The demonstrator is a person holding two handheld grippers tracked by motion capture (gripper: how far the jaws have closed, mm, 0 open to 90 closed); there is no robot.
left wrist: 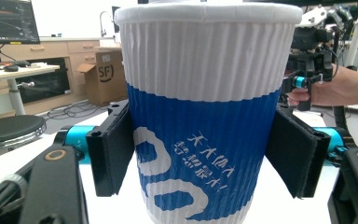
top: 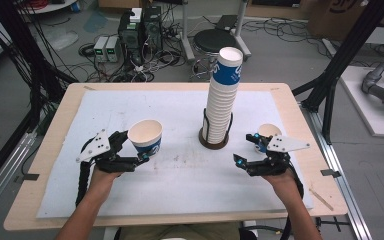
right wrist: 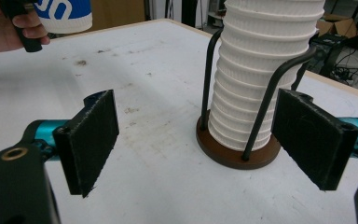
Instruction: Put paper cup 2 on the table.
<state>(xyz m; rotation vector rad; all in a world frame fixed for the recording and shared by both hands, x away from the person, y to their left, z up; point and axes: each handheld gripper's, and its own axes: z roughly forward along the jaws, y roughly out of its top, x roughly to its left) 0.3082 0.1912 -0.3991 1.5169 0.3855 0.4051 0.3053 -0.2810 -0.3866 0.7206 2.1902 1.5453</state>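
Note:
A white and blue ribbed paper cup (top: 145, 135) stands upright between the pads of my left gripper (top: 134, 146), which is shut on it. In the left gripper view both pads (left wrist: 114, 149) press the blue lower half of this cup (left wrist: 205, 93). A tall stack of the same cups (top: 223, 95) sits in a wire holder on a round brown base (top: 213, 144) at the table's middle. My right gripper (top: 245, 149) is open to the right of that base, holding nothing. In the right gripper view the stack (right wrist: 265, 60) stands just ahead of the right pad (right wrist: 314, 140).
Another single cup (top: 269, 130) stands behind the right gripper near the table's right side. A white mat (top: 180, 170) covers most of the wooden table (top: 45, 165). Beyond the far edge are a black stool (top: 215, 40), computers and cables on the floor.

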